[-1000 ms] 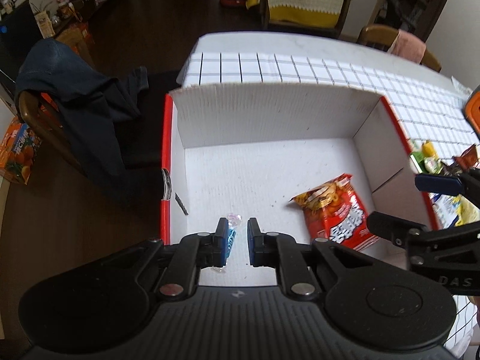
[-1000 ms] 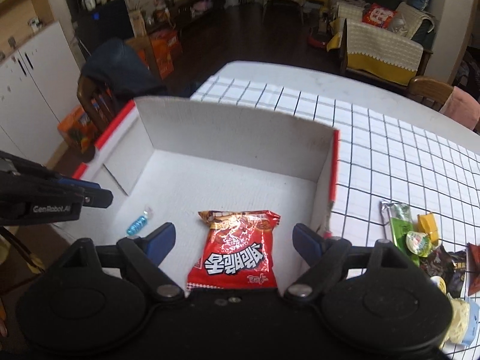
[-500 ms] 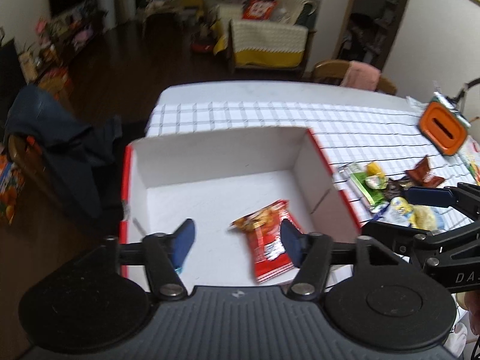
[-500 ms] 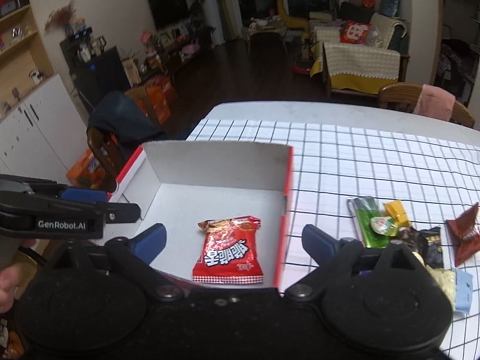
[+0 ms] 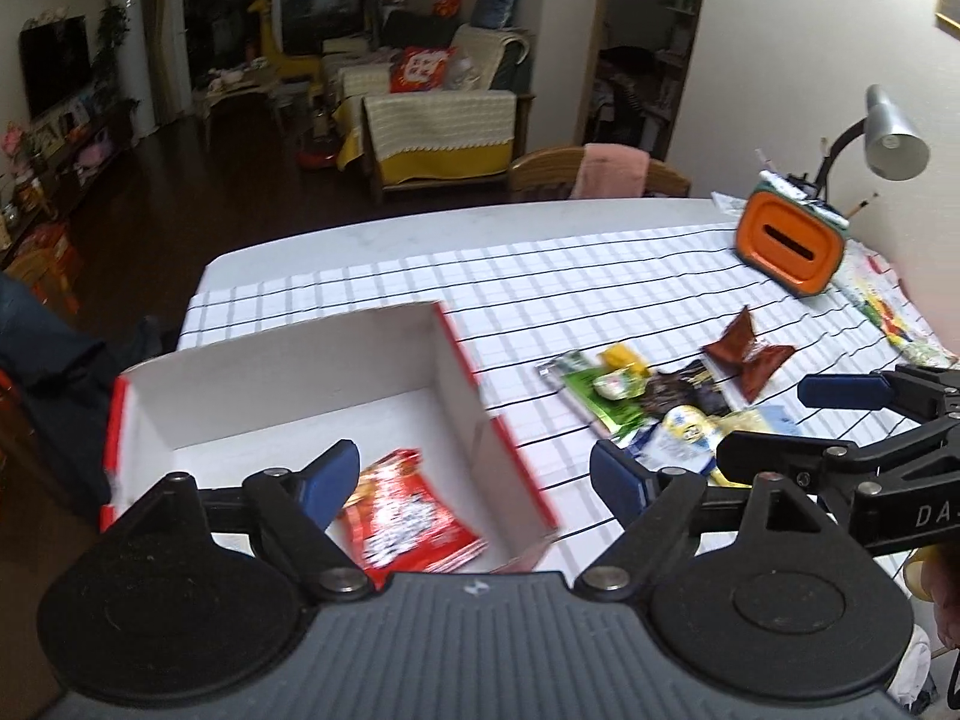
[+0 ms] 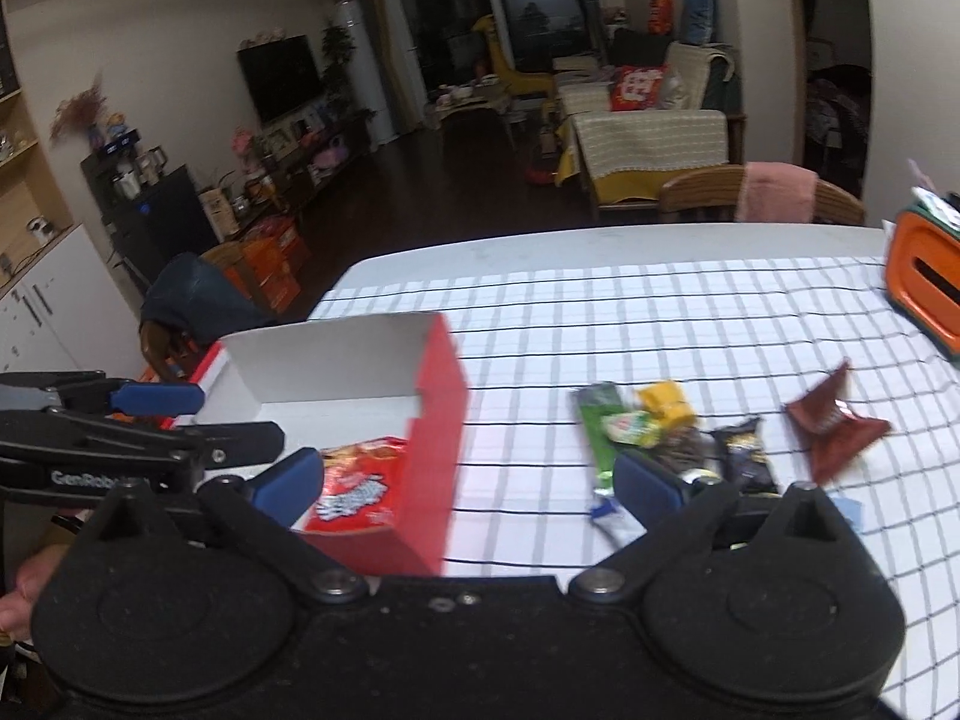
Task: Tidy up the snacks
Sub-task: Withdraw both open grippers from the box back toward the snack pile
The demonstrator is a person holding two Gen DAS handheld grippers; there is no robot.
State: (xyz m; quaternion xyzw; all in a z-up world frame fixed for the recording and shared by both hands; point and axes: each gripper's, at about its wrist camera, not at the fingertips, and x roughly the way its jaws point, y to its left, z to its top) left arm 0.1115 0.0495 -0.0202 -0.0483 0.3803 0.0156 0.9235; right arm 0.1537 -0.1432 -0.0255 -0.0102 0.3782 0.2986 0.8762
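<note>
A white box with red outer walls [image 5: 288,384] [image 6: 336,360] stands on the checked tablecloth, and a red snack bag [image 5: 408,516] [image 6: 360,492] lies in it. To its right is a pile of loose snacks [image 5: 648,396] [image 6: 660,432], with a brown pouch [image 5: 747,354] [image 6: 834,432] beyond it. My left gripper [image 5: 474,474] [image 6: 210,417] hovers over the box's right wall, its jaws opening and empty. My right gripper [image 6: 468,474] [image 5: 774,420] hangs between box and pile, its jaws also opening and empty.
An orange container [image 5: 786,246] [image 6: 924,276] and a desk lamp [image 5: 894,138] stand at the far right of the table. A chair with a pink cloth [image 5: 606,171] is behind the table. A dark jacket [image 6: 192,300] hangs on a chair left of the box.
Both grippers rose and swung right, from over the box floor toward the snack pile. The left jaws went from shut to wide. The small blue candy is out of view.
</note>
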